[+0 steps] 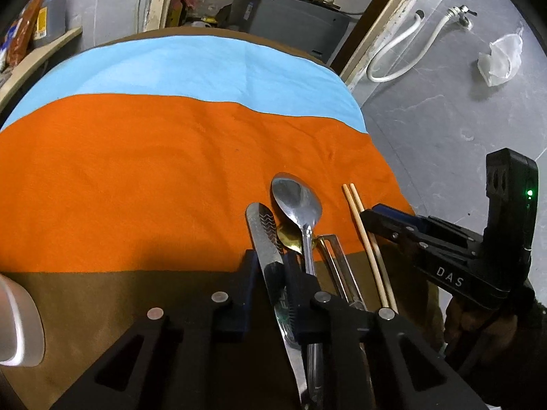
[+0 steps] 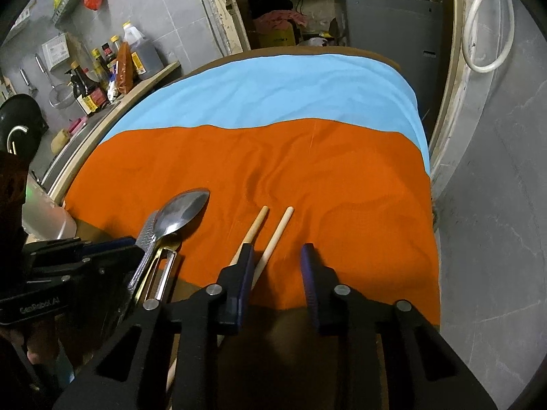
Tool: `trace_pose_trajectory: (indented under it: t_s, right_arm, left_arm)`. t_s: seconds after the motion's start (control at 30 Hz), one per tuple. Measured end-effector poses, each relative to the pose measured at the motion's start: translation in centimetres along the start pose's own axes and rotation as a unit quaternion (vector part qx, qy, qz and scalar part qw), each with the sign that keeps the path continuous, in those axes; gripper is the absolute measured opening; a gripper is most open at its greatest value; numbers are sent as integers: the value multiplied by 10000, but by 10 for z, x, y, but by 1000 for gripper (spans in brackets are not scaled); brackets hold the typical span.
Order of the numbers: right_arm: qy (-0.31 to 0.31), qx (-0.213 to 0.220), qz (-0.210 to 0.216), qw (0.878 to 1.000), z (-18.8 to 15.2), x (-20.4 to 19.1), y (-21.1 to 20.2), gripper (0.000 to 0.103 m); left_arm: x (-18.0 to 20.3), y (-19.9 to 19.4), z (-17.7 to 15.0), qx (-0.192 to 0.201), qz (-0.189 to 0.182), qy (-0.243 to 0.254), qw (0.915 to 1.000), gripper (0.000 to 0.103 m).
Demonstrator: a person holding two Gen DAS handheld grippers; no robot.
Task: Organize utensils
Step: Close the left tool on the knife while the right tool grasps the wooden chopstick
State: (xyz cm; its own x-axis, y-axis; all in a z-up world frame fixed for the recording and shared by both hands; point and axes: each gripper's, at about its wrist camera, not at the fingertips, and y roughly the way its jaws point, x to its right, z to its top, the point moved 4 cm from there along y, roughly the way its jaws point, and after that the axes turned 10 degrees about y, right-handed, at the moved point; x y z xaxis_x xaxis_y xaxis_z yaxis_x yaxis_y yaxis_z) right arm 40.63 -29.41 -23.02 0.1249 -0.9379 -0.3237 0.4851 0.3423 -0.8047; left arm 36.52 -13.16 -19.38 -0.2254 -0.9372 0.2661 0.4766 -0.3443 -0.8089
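In the left wrist view my left gripper (image 1: 268, 266) has its jaws around a table knife (image 1: 265, 235) with a patterned blade; the gap is narrow, and contact is unclear. Beside the knife lie a large steel spoon (image 1: 297, 201), a small gold spoon (image 1: 290, 237), a peeler (image 1: 336, 263) and a pair of wooden chopsticks (image 1: 365, 239). My right gripper (image 2: 277, 256) is open, with one chopstick (image 2: 275, 239) between its fingers and the other (image 2: 253, 229) running past the left finger's (image 2: 244, 273) outer side. The utensil pile (image 2: 171, 222) lies at its left.
The table is covered by a cloth with blue (image 2: 273, 92), orange (image 2: 307, 171) and brown (image 1: 102, 307) bands. A white cup (image 1: 20, 324) stands at the left. A counter with sauce bottles (image 2: 102, 68) is at the far left. The table's right edge (image 2: 434, 222) drops to a grey floor.
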Motion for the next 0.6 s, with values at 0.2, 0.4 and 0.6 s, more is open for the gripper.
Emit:
trace_pose_trajectory:
  t_s: [0.2, 0.4, 0.6]
  right_arm:
    - [-5, -140, 94, 9999, -4, -7, 3, 13]
    - [115, -180, 223, 9995, -5, -4, 3, 12]
    - [269, -376, 335, 9984, 0, -1, 8, 13]
  left_arm:
    - [2, -3, 0, -90, -120, -135, 9998, 10]
    - [-2, 3, 0, -189, -346, -384, 9985, 10]
    - [1, 12, 7, -409, -487, -472, 9969, 10]
